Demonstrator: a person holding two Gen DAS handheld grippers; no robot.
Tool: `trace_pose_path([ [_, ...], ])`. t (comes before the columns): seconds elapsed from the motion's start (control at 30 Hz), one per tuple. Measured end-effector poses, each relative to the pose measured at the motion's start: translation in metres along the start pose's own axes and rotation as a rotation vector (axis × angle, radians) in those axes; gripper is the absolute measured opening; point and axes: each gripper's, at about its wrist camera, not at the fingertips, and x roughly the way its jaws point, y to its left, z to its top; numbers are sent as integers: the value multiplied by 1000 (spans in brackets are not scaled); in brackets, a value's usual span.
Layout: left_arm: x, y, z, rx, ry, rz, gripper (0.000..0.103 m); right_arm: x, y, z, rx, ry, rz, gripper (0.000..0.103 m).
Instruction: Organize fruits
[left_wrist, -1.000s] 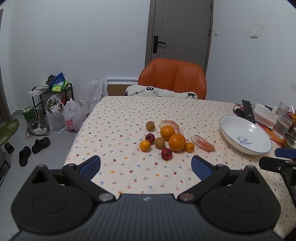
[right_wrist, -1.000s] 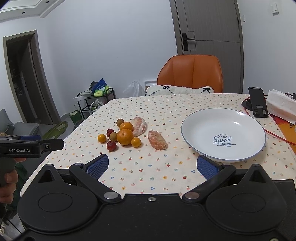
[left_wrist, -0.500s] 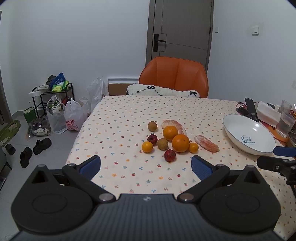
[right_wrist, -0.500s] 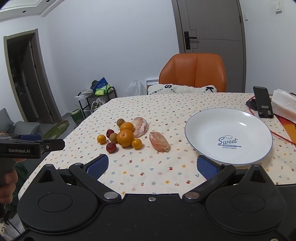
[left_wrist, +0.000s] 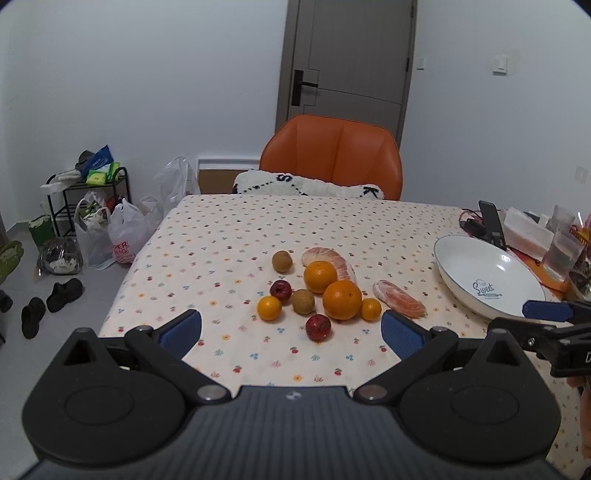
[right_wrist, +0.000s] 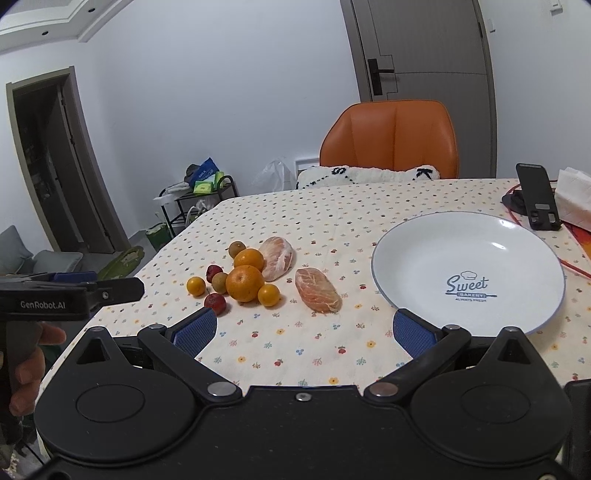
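Your left gripper (left_wrist: 291, 332) hangs above the near edge of the table w/ floral-print cream cloth (left_wrist: 229, 236), blue-padded fingers (left_wrist: 181, 330) spread wide apart, nothing between them. Your right gripper (right_wrist: 304, 328) is likewise spread wide and empty, hovering over the cloth just short of the round white plate w/ blue rim and "Sweet Bakery" print (right_wrist: 436, 240); its right pad overlaps the plate's near rim in the right wrist view, contact can't be confirmed. Fruit sits in one tight cluster approx. mid-table, left of the plate and apart from it: large orange (left_wrist: 342, 299) at front, second orange (left_wrist: 320, 276) touching behind it, big peeled pink pomelo segment (left_wrist: 332, 256) behind that. Small brown round fruit (left_wrist: 282, 261) at the far left of the cluster, another brown one (left_wrist: 303, 301) between the dark red small fruit (left_wrist: 280, 290) and the large orange. Small yellow-orange citrus (left_wrist: 269, 308) on the left flank, a second one (left_wrist: 370, 309) touching the large orange's right side. Red small fruit (left_wrist: 318, 327) lies nearest you, just apart from the rest. Smaller peeled pomelo piece (right_wrist: 317, 290) lies alone between cluster and plate. Plate holds nothing. Black phone on stand (right_wrist: 537, 201) behind plate; orange chair (left_wrist: 332, 155) at the far side.
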Motion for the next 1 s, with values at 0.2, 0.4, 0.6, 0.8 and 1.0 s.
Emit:
trace_pose_path([
  [0.2,16,-4,1,-18,6,-18,103,10,-7,2,10,-2,18,103],
  [0.4,27,-9,1,-1,-21,7,103,23,-14,3,28,10,44,103],
  [0.6,40,-5,1,-28,-13,10,103,37,-15,5,19,12,65,102],
  [0.8,53,-2,-1,-47,4,1,101,51,-13,9,11,29,97,87],
  [1.0,68,-5,-5,-57,35,-21,89,65,-12,12,-5,48,107,75],
])
